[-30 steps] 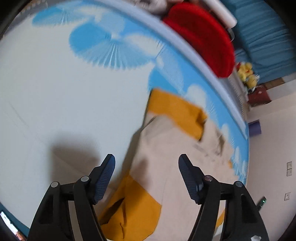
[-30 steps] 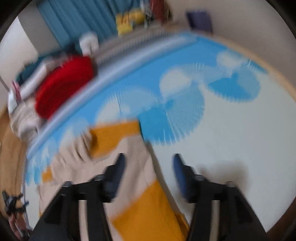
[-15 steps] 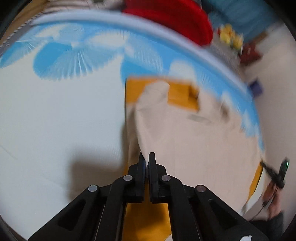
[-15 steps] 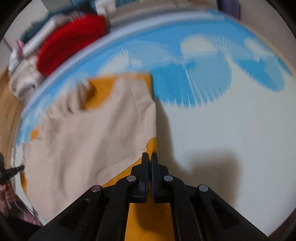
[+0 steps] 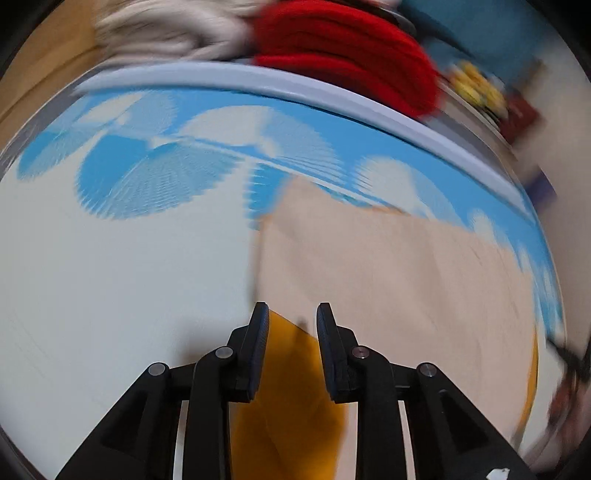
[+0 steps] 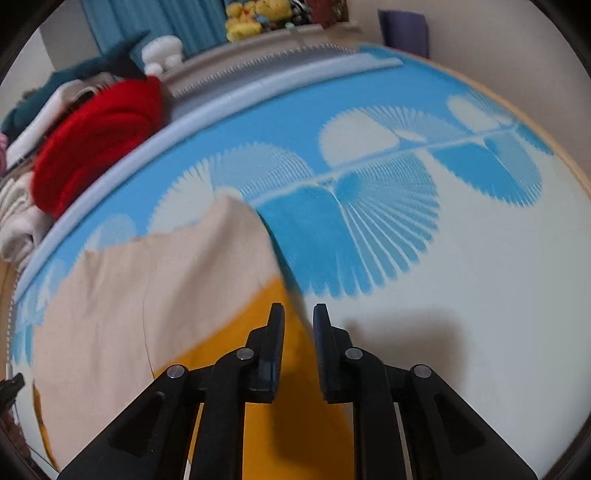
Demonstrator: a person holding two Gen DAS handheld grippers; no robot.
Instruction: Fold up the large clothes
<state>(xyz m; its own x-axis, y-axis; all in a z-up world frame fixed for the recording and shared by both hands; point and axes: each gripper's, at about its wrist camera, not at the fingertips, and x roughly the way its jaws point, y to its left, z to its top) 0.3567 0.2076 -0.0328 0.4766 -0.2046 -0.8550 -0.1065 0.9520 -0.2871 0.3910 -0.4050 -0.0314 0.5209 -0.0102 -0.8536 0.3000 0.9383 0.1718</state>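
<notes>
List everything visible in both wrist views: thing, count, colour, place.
garment: 1, beige with orange panels, flat on the mat, partly folded
mat: 1, white with blue fan print, under the garment
red clothing: 1 pile, red, beyond the mat's far edge
pale clothing: 1 pile, off-white, beside the red clothing
plush toys: a few, yellow, far ledge
curtain: 1, blue, back wall
purple block: 1, purple, far corner by the wall
left gripper: 1, black, open, over the garment's orange corner
right gripper: 1, black, open, over the garment's orange edge
</notes>
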